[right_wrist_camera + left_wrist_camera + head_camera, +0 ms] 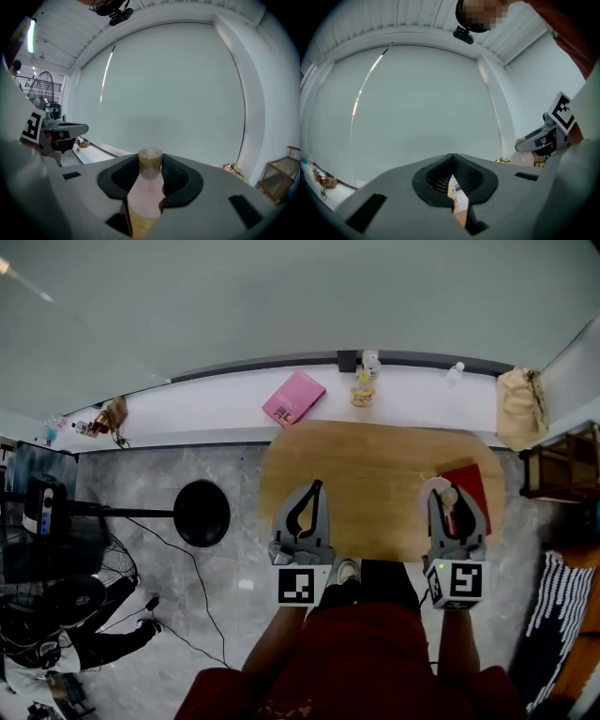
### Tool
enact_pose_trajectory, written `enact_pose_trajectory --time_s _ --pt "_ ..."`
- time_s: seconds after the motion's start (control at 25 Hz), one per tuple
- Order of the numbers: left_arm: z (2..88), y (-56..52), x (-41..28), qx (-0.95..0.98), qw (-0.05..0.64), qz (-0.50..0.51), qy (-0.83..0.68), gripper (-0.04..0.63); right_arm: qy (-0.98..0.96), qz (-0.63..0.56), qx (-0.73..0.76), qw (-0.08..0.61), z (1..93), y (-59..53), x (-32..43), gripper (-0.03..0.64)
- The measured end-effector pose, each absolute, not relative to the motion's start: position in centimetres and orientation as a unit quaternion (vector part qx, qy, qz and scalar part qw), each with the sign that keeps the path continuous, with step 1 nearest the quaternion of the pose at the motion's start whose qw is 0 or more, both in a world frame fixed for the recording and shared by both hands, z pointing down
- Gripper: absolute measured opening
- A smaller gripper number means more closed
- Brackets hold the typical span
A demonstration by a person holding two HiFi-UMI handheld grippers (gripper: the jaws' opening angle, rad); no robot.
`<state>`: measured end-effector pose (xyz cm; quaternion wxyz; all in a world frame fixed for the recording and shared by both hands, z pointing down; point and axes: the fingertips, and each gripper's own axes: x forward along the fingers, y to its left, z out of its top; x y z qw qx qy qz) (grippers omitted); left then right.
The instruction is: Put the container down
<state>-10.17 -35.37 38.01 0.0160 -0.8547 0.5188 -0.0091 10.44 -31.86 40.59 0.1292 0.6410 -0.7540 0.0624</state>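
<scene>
The container (pixel 146 192) is a clear bottle with a tan cap and yellowish contents. My right gripper (pixel 150 161) is shut on it, with the cap poking out beyond the jaw tips. In the head view the right gripper (pixel 449 495) holds the container (pixel 448 504) over the right part of the round wooden table (pixel 375 474), just left of a red flat thing (pixel 472 486). My left gripper (pixel 315 488) hovers over the table's left front, shut with nothing in it; in its own view the left gripper (pixel 452 161) shows only a thin slit between its jaws.
A white ledge (pixel 225 409) behind the table carries a pink book (pixel 293 397), a yellow-labelled bottle (pixel 364 382) and a small clear bottle (pixel 455 372). A tan bag (pixel 521 405) stands at the right, with a black stool (pixel 202 513) and a fan (pixel 66 587) to the left.
</scene>
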Motion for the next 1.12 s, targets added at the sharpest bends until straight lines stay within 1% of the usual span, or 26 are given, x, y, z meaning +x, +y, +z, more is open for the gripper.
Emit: enact_pose_trajectory --time_s 0.44,0.6,0.88,1.04,1.12 --pt "46.2 -40.7 -6.4 -0.861 -0.023 -0.065 0.504 0.005 -0.758 0.129 0.614 0.180 50.7 -38.0 12.8 0.141" --pt "49.8 -41.6 -5.4 -0.864 -0.037 -0.090 0.495 0.005 -0.756 0.153 0.612 0.177 54.0 -39.8 13.0 0.141" --pt "56.8 -42.9 -3.6 -0.864 -0.080 -0.128 0.480 0.005 -0.749 0.198 0.595 0.215 63.0 -41.6 13.6 0.141" --pt "60.7 -43.2 -2.7 -0.863 -0.103 -0.144 0.474 0.005 -0.747 0.210 0.579 0.252 68.1 -42.0 13.9 0.141" --pt "62.5 -43.5 -2.3 -0.861 -0.112 -0.152 0.472 0.005 -0.742 0.223 0.578 0.256 70.2 -42.4 13.9 0.141"
